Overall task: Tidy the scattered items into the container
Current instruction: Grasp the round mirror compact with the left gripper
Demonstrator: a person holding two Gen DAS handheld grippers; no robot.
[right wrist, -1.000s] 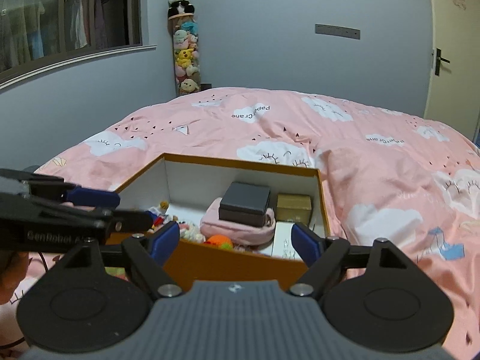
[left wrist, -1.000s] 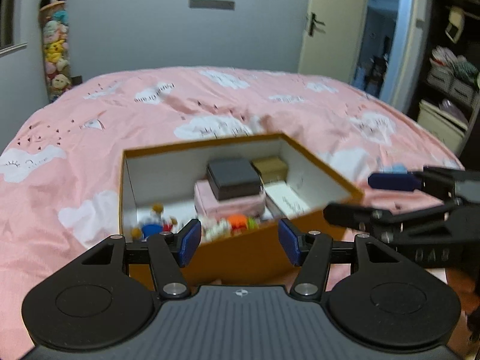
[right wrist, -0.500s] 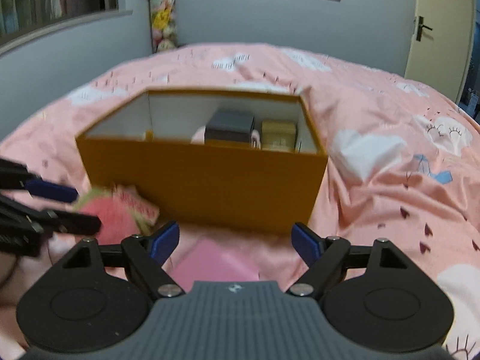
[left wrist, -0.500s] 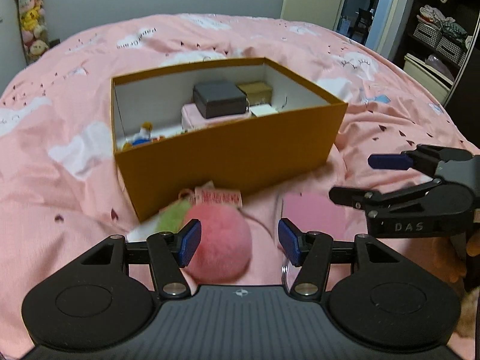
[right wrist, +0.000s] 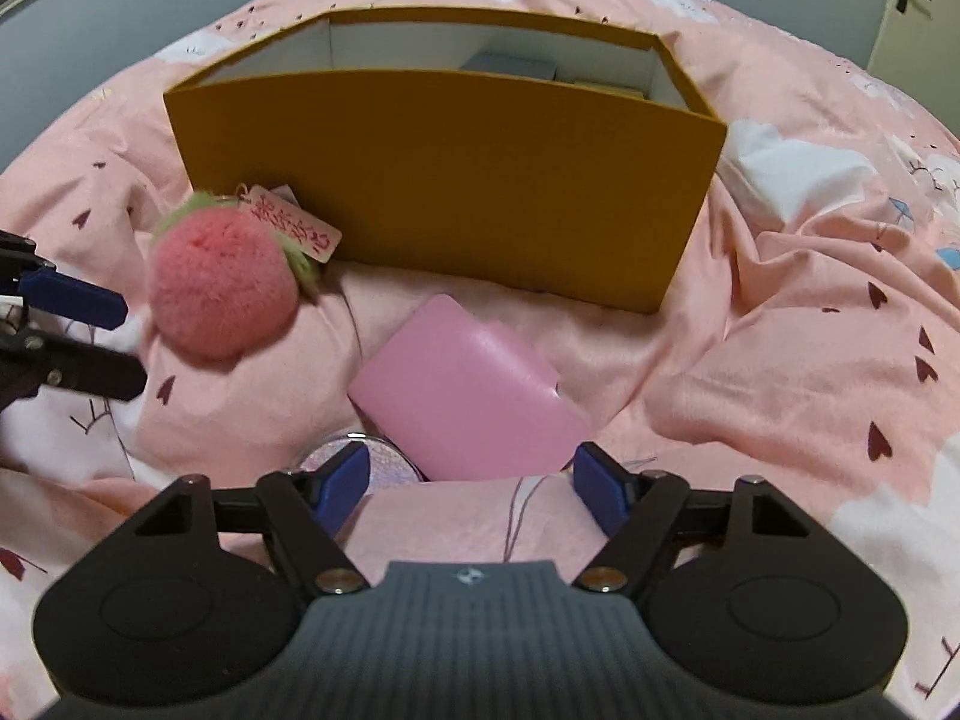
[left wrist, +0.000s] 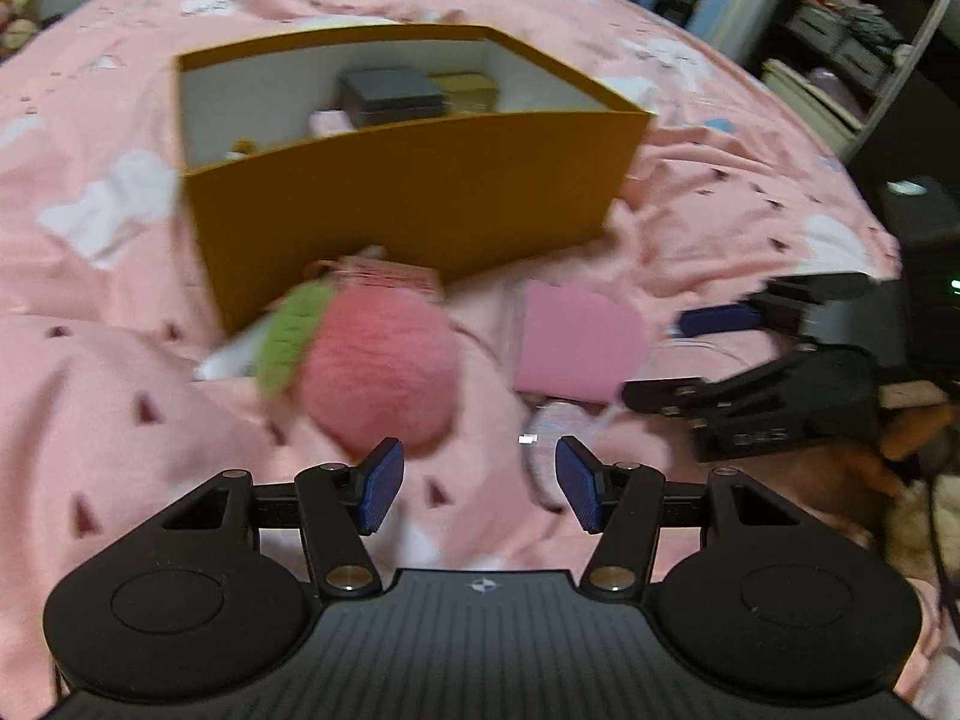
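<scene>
Holding several items already, the orange box point(right wrist: 444, 180) awaits the plush strawberry point(right wrist: 222, 294) and pink wallet point(right wrist: 462, 396) lying before it on the bed point(right wrist: 810, 330), left gripper point(left wrist: 477, 480) fingers released, right gripper point(right wrist: 474, 483) fingers closing on nothing.

Pink cloud-print bedspread point(right wrist: 780, 360); shelving point(left wrist: 852, 48) and a door point(right wrist: 912, 6) beyond.
</scene>
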